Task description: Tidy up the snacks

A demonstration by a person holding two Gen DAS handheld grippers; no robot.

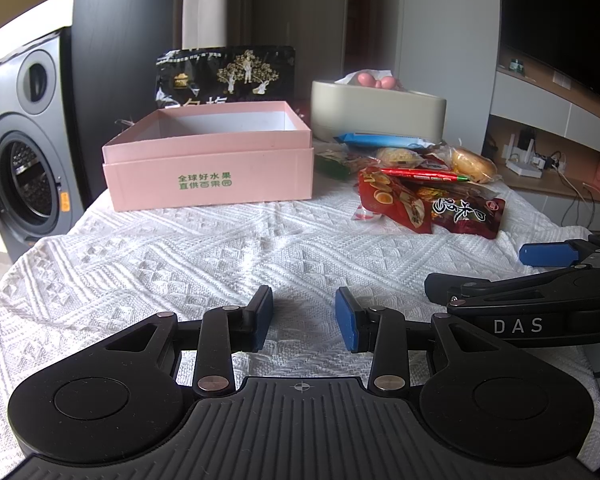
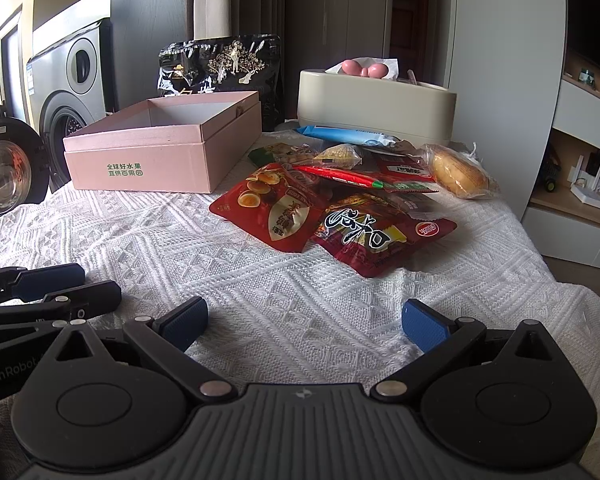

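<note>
White tablecloth (image 1: 180, 264) under empty hand-held grippers (image 1: 303, 318)

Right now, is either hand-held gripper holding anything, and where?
Nothing held. Left hand-held gripper and right hand-held gripper are both open over bare cloth.

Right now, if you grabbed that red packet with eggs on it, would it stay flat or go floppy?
Probably floppy: the red egg packet is a thin, puffy pouch. Its glossy film may slip between the pads. It overlaps the dark red packet, which might shift.

A matt pink cardboard box (image 1: 208, 168) and glossy plastic snack packets (image 2: 336, 216) sit on rough white knitted cloth (image 1: 180, 260).
</note>
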